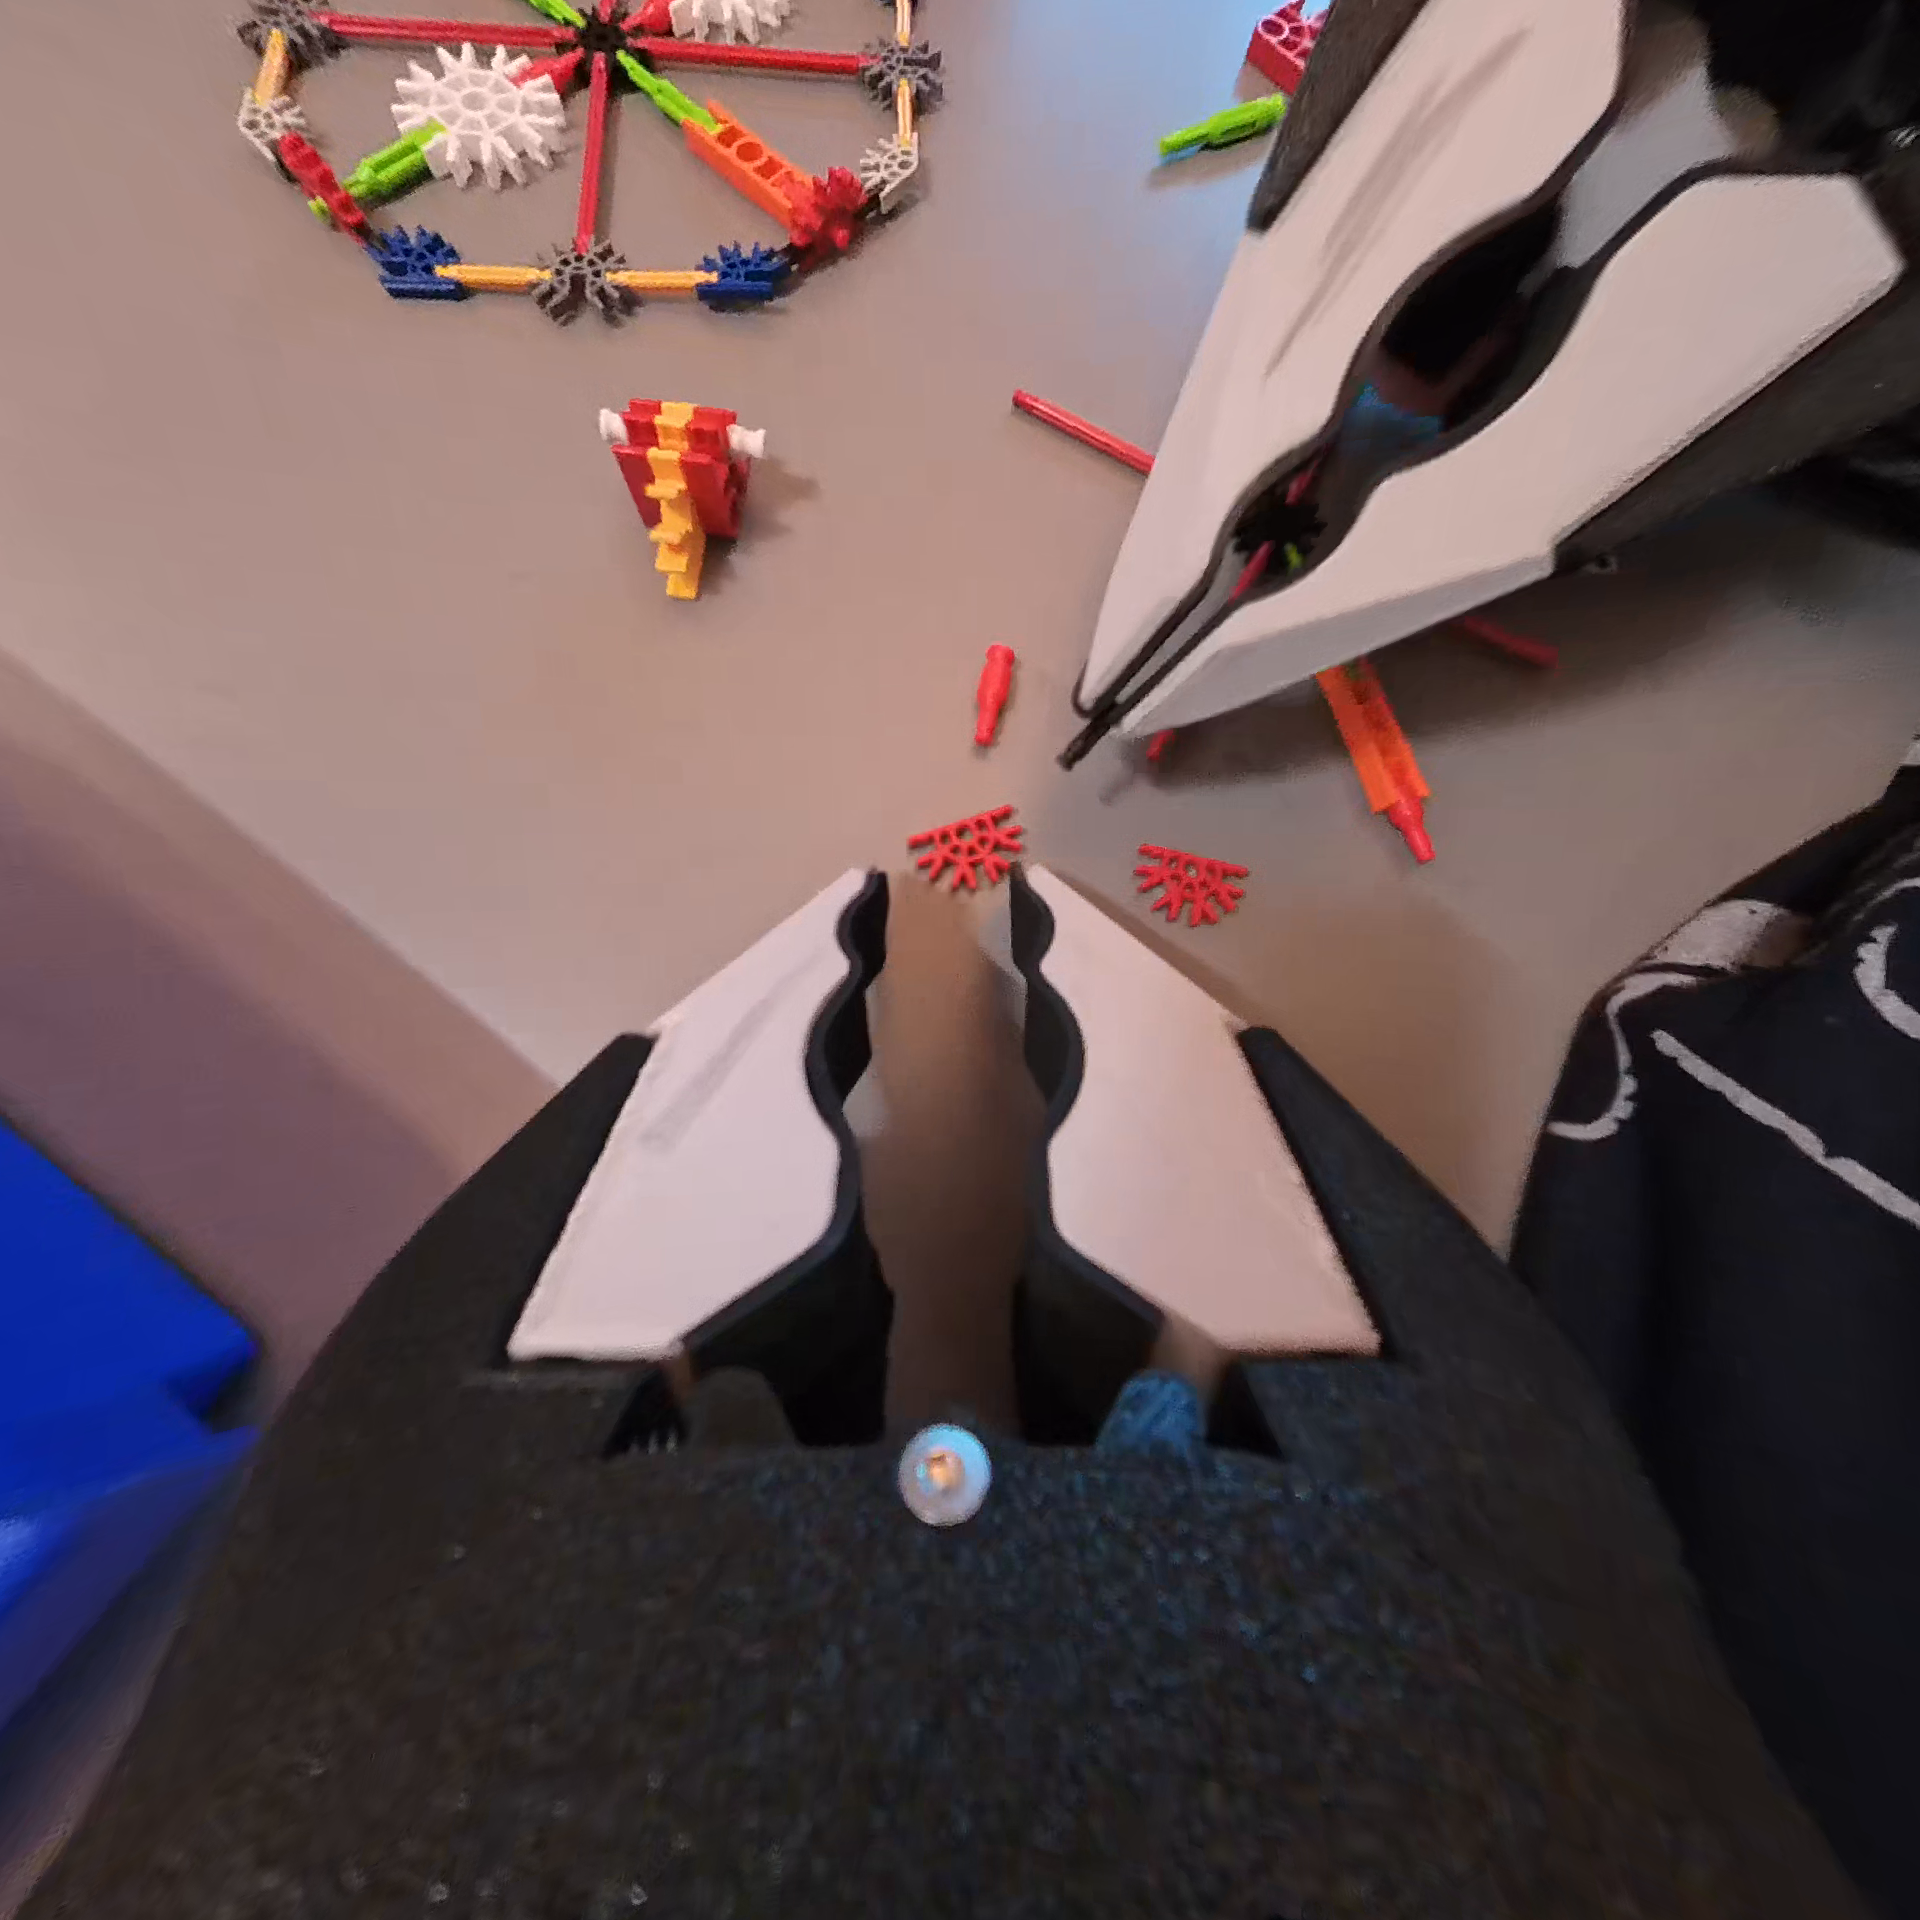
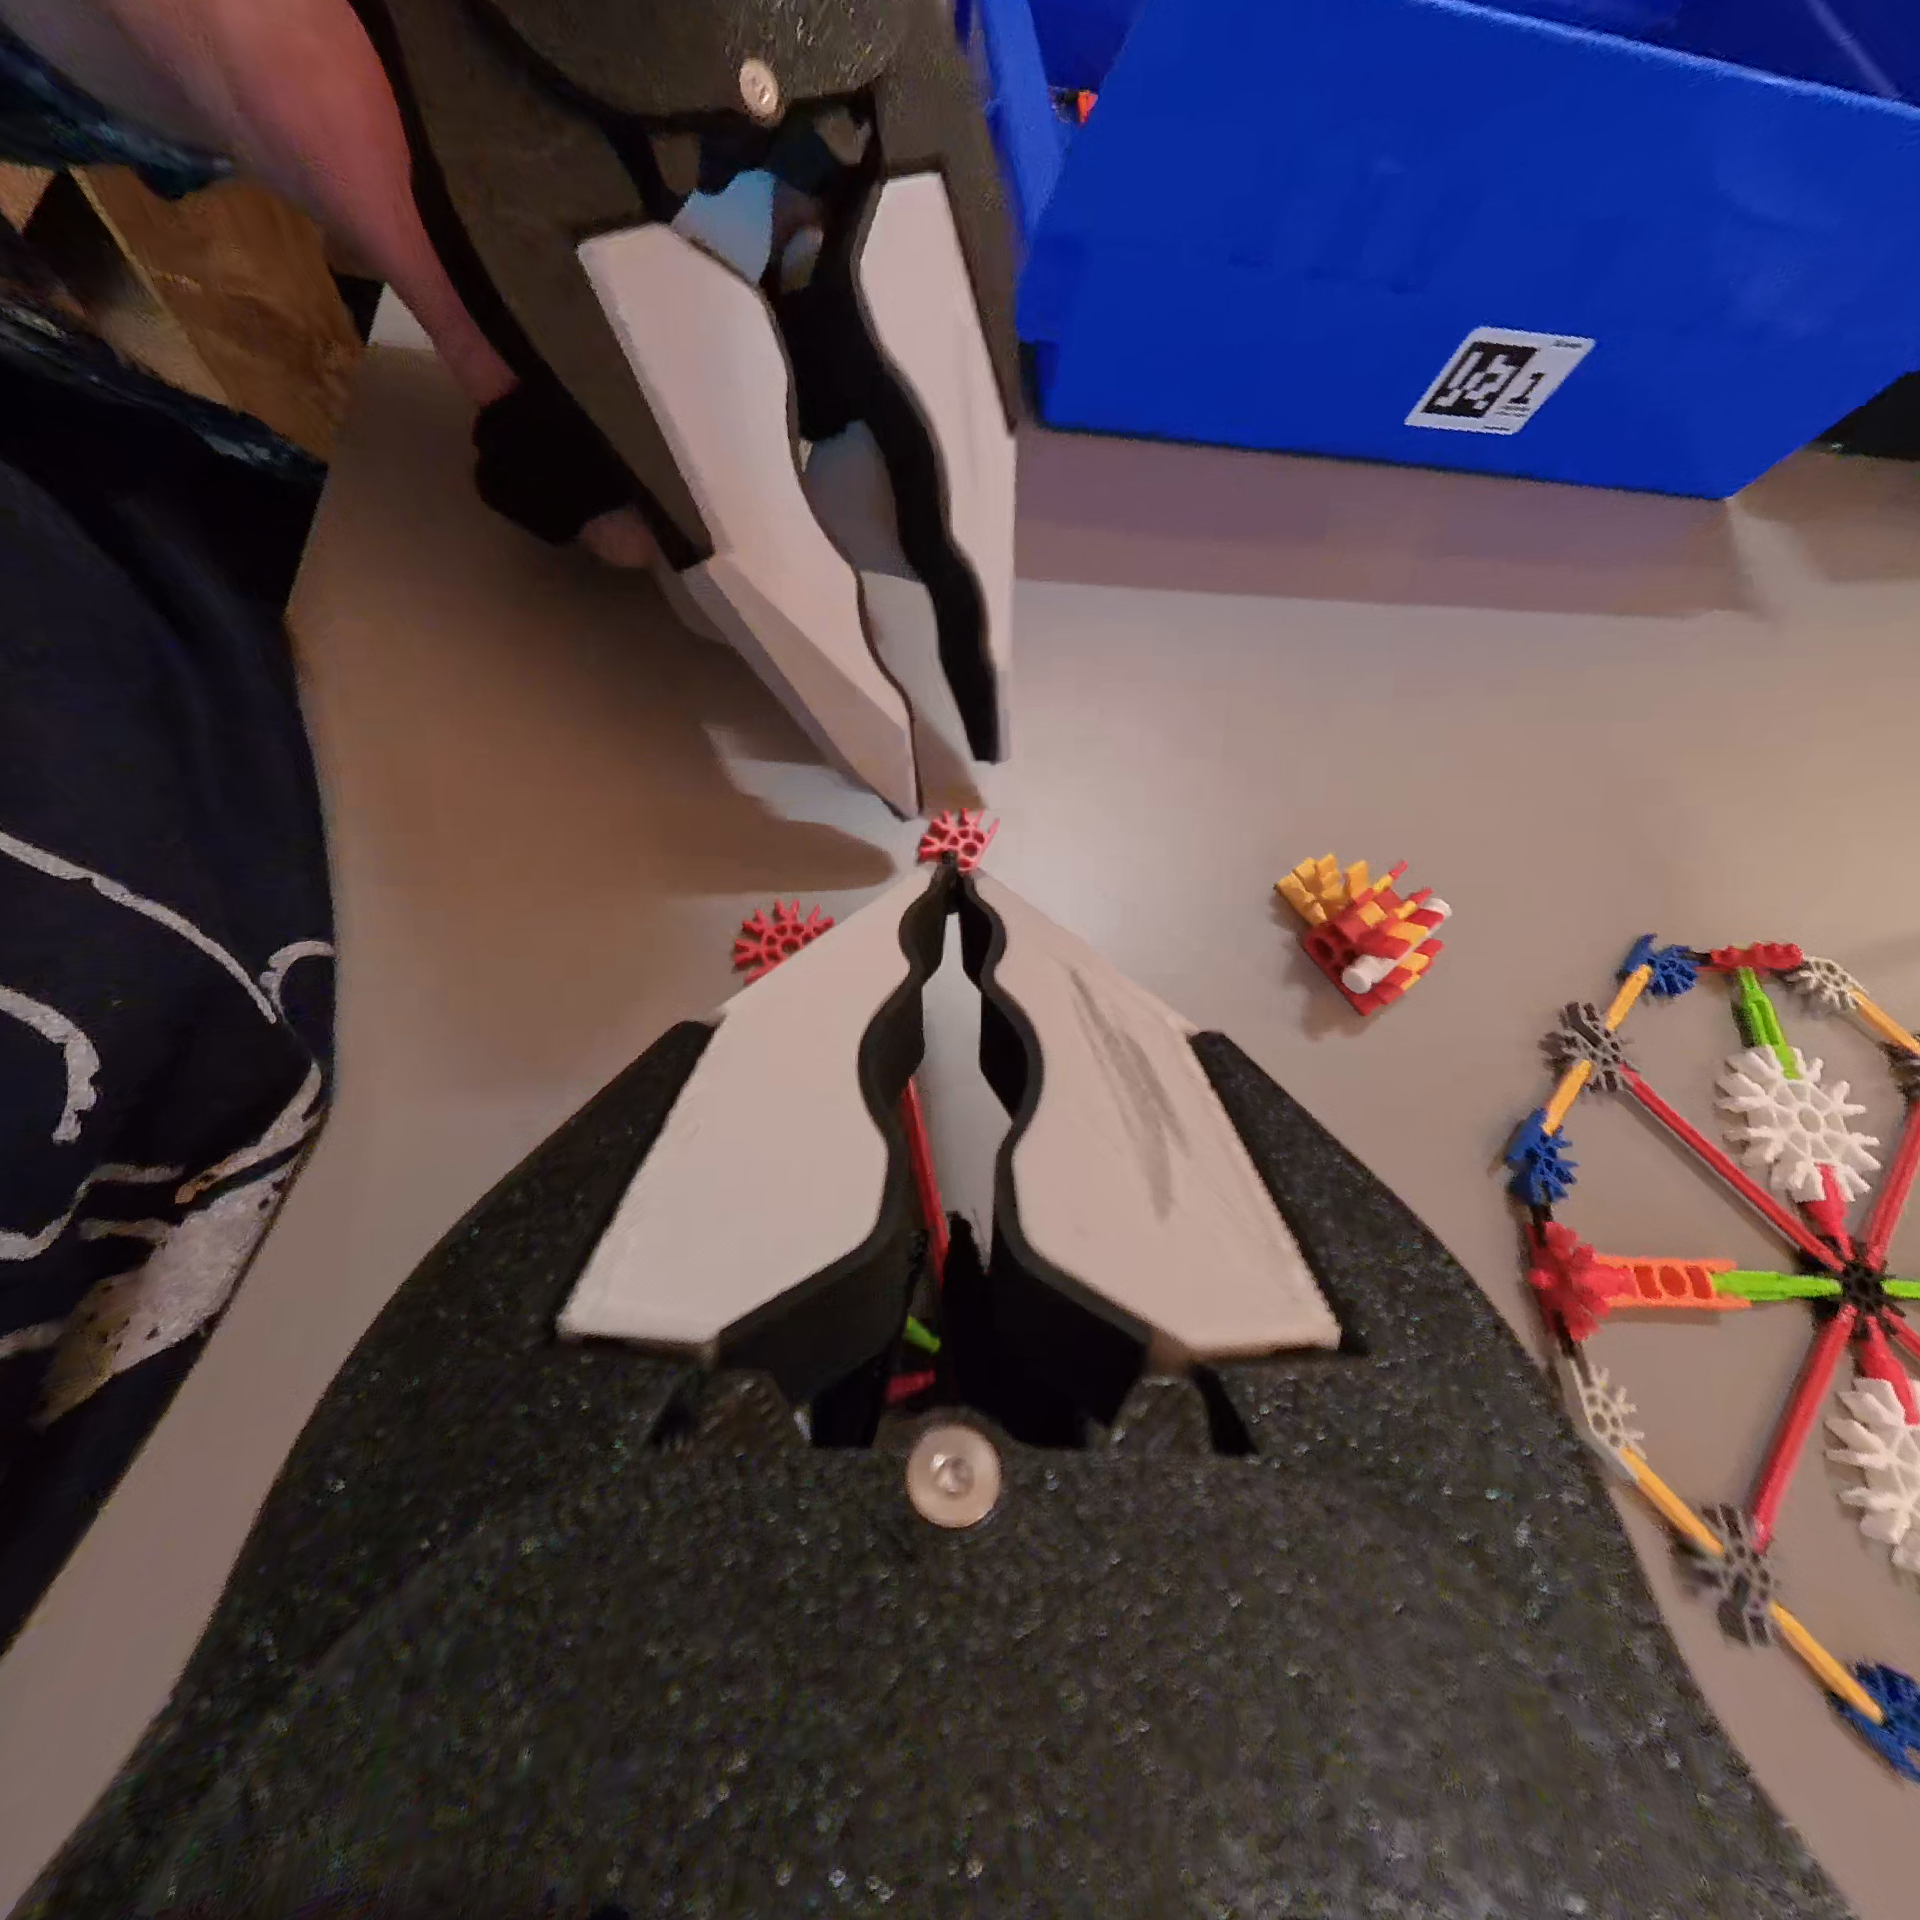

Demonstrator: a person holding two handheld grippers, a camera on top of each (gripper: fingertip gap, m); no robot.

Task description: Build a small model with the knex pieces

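1. Left wrist view shows my left gripper (image 1: 948,883) released, its fingers spread with bare grey table (image 1: 416,623) between them and nothing held.
2. Just beyond its tips, slightly to the right of centre, a flat red connector (image 1: 966,847) lies on the table. The gap between fingers and connector is very small; I cannot tell if they touch.
3. A second red connector (image 1: 1192,883) lies to the right of the first, a little apart from it.
4. My right gripper (image 1: 1091,727) comes in from the far right, pointing down and left. It is clenched on a rod cluster (image 1: 1273,535): a black hub with red and green rods sits between the fingers, and a dark tip pokes out in front.
5. In the right wrist view, the right gripper (image 2: 951,883) points straight at the first red connector (image 2: 958,840), with the left gripper (image 2: 935,790) facing it from the far side. Both are about equally close, so the connector sits between the two sets of tips.
6. Farther off lie a short red rod (image 1: 994,694), a red-and-yellow stack (image 1: 681,488), a spoked wheel build (image 1: 592,135) and a blue bin (image 2: 1455,260).
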